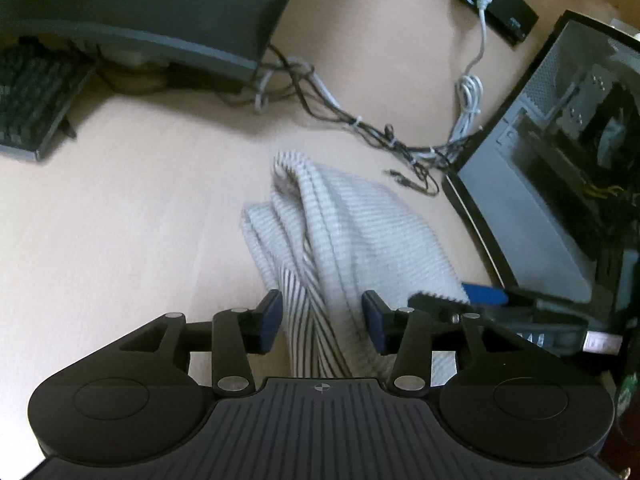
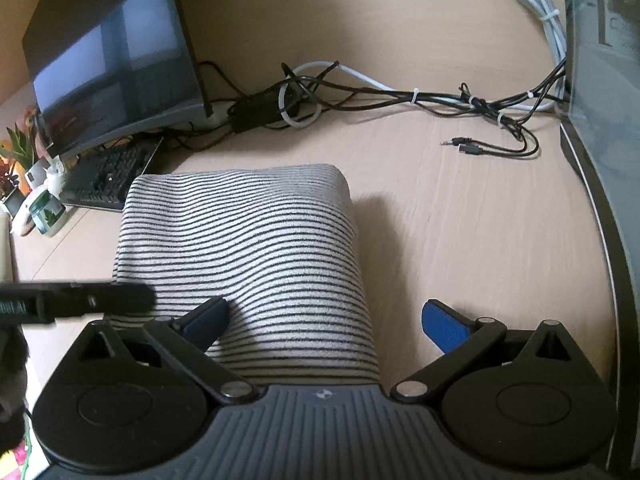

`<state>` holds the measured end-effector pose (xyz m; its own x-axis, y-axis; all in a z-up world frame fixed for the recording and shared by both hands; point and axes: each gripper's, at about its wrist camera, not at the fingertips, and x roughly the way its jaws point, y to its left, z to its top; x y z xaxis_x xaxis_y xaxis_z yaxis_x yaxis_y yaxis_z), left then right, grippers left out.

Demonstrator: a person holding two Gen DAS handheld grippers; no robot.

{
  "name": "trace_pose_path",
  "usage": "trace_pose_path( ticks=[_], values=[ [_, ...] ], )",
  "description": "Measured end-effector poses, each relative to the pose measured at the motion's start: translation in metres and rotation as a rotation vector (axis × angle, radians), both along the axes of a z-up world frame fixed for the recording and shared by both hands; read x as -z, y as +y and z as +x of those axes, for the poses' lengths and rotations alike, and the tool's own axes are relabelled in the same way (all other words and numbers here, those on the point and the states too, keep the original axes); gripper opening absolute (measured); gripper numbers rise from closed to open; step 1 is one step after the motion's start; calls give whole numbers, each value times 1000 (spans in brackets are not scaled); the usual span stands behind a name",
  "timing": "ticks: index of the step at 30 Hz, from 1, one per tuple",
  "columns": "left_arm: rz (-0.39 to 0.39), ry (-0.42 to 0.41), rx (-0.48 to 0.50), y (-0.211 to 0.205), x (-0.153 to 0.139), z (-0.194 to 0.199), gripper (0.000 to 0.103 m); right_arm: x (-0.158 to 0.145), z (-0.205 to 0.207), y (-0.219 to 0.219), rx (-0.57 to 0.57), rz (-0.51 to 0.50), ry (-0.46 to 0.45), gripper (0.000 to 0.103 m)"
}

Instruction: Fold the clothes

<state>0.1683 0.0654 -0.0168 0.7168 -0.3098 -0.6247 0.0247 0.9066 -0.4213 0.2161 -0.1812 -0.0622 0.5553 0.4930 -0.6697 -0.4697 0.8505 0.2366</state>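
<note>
Pale wood makes up the tabletop [image 2: 460,240], the biggest thing here, and it has lots of bare room on its right side, out toward the computer case [image 1: 560,160] standing at the right edge. At the far edge sit a dark monitor [image 2: 116,60] and a keyboard [image 2: 108,176], with a tangle of cables [image 2: 400,96] running along the back. These are well apart from the cloth, so I think folding will not bump them, but the loose plug ends [image 2: 464,145] lie nearer.

The striped garment [image 2: 248,248] lies in the middle of the tabletop, nearer the front edge. It is already doubled over into a thick, rounded bundle, probably so it can be folded smaller.

The left gripper [image 1: 322,322] has a bunched edge of the garment between its blue pads [image 1: 270,320]. The pads stand a little apart with cloth filling the gap, so I cannot tell if it is pinching or just letting go.

The right gripper [image 2: 324,326] is spread wide over the near end of the garment, holding nothing. One finger rests by the cloth; the other is over bare wood.
</note>
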Motion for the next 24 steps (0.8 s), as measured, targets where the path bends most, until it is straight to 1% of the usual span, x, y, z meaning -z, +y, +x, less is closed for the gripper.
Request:
trace_pose_path(
  ticks=[2,3,4,5,6,7,8,9,10,11,12,13,15,17,19,20,22,23,24],
  values=[
    [10,-23,2,0,-7,10,44,-7,-1,2,-3,0,-34,102],
    [16,-34,3,1,-11,15,40,-15,-2,3,-5,7,-79,98],
    [21,-46,4,1,-15,20,36,-22,-3,4,-7,14,-123,83],
    [36,-51,7,-1,-17,26,34,-30,0,7,-11,22,-159,67],
    [62,-47,9,-3,-16,33,31,-36,5,9,-14,30,-171,63],
    [91,-40,11,-4,-15,41,30,-39,14,11,-13,36,-166,60],
    [118,-28,10,-7,-12,49,30,-38,22,14,-8,28,-151,60],
    [137,-12,10,-9,-7,58,30,-30,31,19,-1,-8,-126,60],
    [154,5,10,-10,-1,67,31,-21,39,24,5,-41,-100,60],
    [156,19,6,-8,5,73,33,-8,45,27,10,-59,-71,63],
    [153,32,1,-5,11,79,39,-1,47,28,17,-55,-60,66],
    [137,38,-7,-2,14,81,45,-2,46,27,24,-52,-63,68],
    [99,51,-23,7,17,84,50,-5,44,26,36,-46,-72,69],
    [95,53,-26,10,19,83,55,-12,38,23,14,-58,-97,70],
    [108,48,-25,11,19,82,57,-25,18,19,-35,-43,-135,70],
    [110,47,-24,11,19,82,57,-33,1,16,-91,-22,-170,70],
    [112,47,-24,10,19,82,57,-39,-29,11,-189,-19,-217,72],
    [112,47,-24,10,19,82,57,-39,-42,10,-233,-26,-235,75],
    [113,47,-24,10,19,82,59,-30,-49,15,-257,-69,-234,76]
  ],
)
